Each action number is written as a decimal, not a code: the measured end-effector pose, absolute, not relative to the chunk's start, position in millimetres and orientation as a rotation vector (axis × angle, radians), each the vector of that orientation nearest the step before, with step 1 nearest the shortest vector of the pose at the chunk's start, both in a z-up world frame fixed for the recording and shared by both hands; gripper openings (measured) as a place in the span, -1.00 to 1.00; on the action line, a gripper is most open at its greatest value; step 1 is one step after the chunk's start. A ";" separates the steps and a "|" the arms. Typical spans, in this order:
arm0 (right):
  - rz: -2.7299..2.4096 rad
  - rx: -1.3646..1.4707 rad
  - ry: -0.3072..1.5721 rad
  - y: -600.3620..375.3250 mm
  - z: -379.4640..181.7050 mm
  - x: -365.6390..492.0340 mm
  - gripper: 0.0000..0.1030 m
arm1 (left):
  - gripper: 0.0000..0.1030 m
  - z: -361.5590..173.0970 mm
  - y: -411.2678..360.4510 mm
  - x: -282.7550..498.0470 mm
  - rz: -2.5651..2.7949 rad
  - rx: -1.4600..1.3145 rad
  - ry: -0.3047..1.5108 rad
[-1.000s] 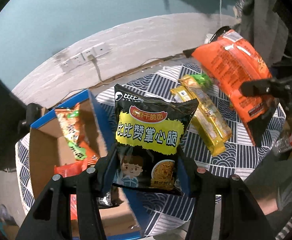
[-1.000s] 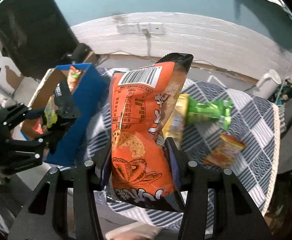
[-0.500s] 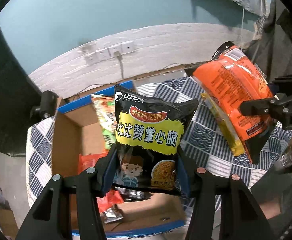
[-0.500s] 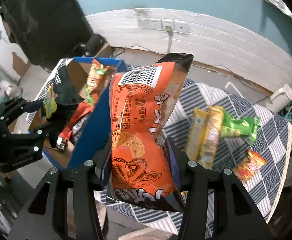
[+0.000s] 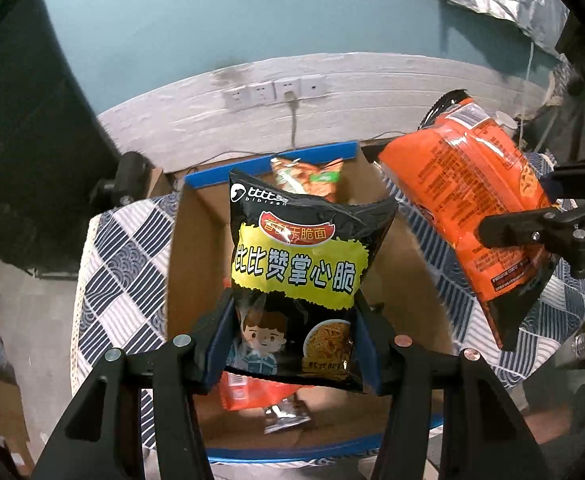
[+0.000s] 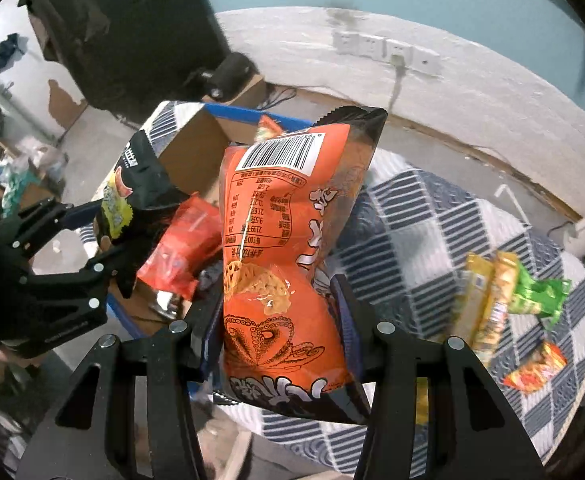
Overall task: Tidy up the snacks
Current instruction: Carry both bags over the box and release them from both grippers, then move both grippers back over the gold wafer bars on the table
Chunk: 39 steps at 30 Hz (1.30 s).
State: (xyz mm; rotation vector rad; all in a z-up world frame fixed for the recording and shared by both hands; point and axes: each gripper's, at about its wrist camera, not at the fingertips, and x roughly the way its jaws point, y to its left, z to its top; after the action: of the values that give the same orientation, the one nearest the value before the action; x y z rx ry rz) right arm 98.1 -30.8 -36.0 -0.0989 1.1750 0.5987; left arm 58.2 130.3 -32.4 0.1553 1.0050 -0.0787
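My left gripper (image 5: 292,336) is shut on a black and yellow noodle snack bag (image 5: 300,264) and holds it upright over the open cardboard box (image 5: 196,240) with a blue rim. My right gripper (image 6: 276,312) is shut on an orange snack bag (image 6: 284,248), held upright just right of the box; the bag also shows in the left wrist view (image 5: 472,200). The left gripper with its bag shows in the right wrist view (image 6: 132,196). Inside the box lie a red bag (image 6: 180,248), an orange-green bag (image 5: 308,176) and a silver packet (image 5: 284,416).
The box stands on a table with a blue-and-white patterned cloth (image 6: 420,232). On the cloth to the right lie yellow bar packs (image 6: 488,296), a green packet (image 6: 536,292) and a small red-orange packet (image 6: 536,368). A wall with sockets (image 5: 272,92) is behind.
Both grippers have moved left with their bags. The black bag is now centred over the box; the orange bag has come to the box's right edge.
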 end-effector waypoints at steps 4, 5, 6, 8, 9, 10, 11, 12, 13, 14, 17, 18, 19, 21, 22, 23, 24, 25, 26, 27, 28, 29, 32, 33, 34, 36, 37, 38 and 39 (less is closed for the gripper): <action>0.611 -0.123 1.190 -10.6 -42.3 100.6 -0.06 | 0.07 -38.4 149.5 57.6 -0.043 0.143 1.014; 0.616 -0.127 1.196 -4.5 -44.3 101.7 -0.06 | 0.07 -40.4 154.7 57.9 -0.036 0.133 1.020; 0.619 -0.129 1.198 -1.6 -44.4 103.1 -0.06 | 0.07 -41.4 157.1 57.5 -0.033 0.128 1.024; 0.627 -0.134 1.204 8.0 -46.4 105.0 -0.06 | 0.07 -44.6 164.5 57.6 -0.022 0.120 1.028; 0.631 -0.137 1.205 11.8 -47.1 105.4 -0.06 | 0.07 -46.5 167.8 57.7 -0.014 0.118 1.031; 0.632 -0.137 1.206 14.9 -47.7 106.5 -0.06 | 0.07 -48.8 171.0 58.0 -0.007 0.113 1.037; 0.636 -0.139 1.208 19.4 -48.5 106.7 -0.06 | 0.07 -50.8 174.1 58.0 -0.005 0.106 1.043; 0.640 -0.141 1.209 22.3 -49.4 106.7 -0.06 | 0.07 -52.2 177.4 57.3 -0.003 0.100 1.046; 0.643 -0.144 1.210 26.4 -50.3 106.7 -0.06 | 0.07 -53.5 180.4 57.2 -0.001 0.094 1.049; 0.644 -0.149 1.213 30.2 -51.6 106.8 -0.06 | 0.07 -54.5 183.2 57.8 0.003 0.092 1.050; 0.645 -0.160 1.218 37.1 -53.3 106.9 -0.01 | 0.08 -56.1 189.5 58.0 0.019 0.090 1.053; 0.644 -0.164 1.219 38.5 -53.4 106.8 -0.01 | 0.08 -56.6 190.9 58.4 0.023 0.090 1.056; 0.641 -0.171 1.221 40.5 -53.4 107.3 -0.01 | 0.09 -57.4 191.7 59.0 0.031 0.094 1.062; 0.639 -0.171 1.218 41.0 -52.8 106.8 0.15 | 0.11 -58.6 192.5 59.5 0.047 0.106 1.066; 0.636 -0.172 1.213 40.6 -51.8 105.9 0.22 | 0.17 -59.2 192.4 59.6 0.055 0.112 1.068; 0.633 -0.177 1.204 39.5 -49.7 104.7 0.31 | 0.22 -59.2 191.8 59.8 0.058 0.118 1.067; 0.632 -0.181 1.197 38.9 -48.3 104.2 0.33 | 0.31 -58.6 191.3 60.0 0.058 0.121 1.064; 0.628 -0.188 1.190 37.7 -47.0 103.2 0.34 | 0.35 -57.0 189.4 59.5 0.055 0.123 1.055; 0.625 -0.195 1.184 35.9 -45.5 102.1 0.34 | 0.36 -55.7 187.7 59.4 0.053 0.125 1.049; 0.621 -0.198 1.179 33.3 -44.0 100.8 0.34 | 0.38 -54.0 185.4 58.9 0.049 0.126 1.043; 0.620 -0.200 1.175 31.9 -43.3 100.2 0.35 | 0.42 -52.7 183.5 58.9 0.044 0.127 1.038; 0.614 -0.204 1.170 28.5 -42.2 98.3 0.36 | 0.45 -51.5 181.5 59.2 0.037 0.128 1.032; 0.600 -0.217 1.162 20.0 -41.3 94.6 0.40 | 0.48 -47.4 174.0 59.6 0.019 0.128 1.018; 0.594 -0.224 1.158 16.2 -41.0 93.0 0.40 | 0.48 -46.1 171.4 59.7 0.012 0.127 1.015; 0.590 -0.227 1.155 14.5 -40.2 91.9 0.40 | 0.48 -44.6 168.1 59.3 0.005 0.126 1.013; 0.577 -0.235 1.147 6.0 -39.3 89.7 0.40 | 0.48 -41.7 160.7 59.5 -0.010 0.127 1.011; 0.569 -0.236 1.143 -0.1 -38.6 88.6 0.40 | 0.48 -40.5 157.9 60.0 -0.014 0.129 1.011; 0.564 -0.234 1.139 -4.3 -38.2 88.7 0.40 | 0.48 -38.8 153.0 60.0 -0.021 0.132 1.010; 0.556 -0.230 1.136 -10.6 -38.0 88.3 0.40 | 0.48 -37.5 149.0 60.1 -0.026 0.135 1.009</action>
State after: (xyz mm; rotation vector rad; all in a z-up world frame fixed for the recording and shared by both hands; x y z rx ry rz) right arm 88.3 -10.6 -38.0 -0.2300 1.1358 0.5557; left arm 60.1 149.0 -37.5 0.1354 1.0091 -0.0264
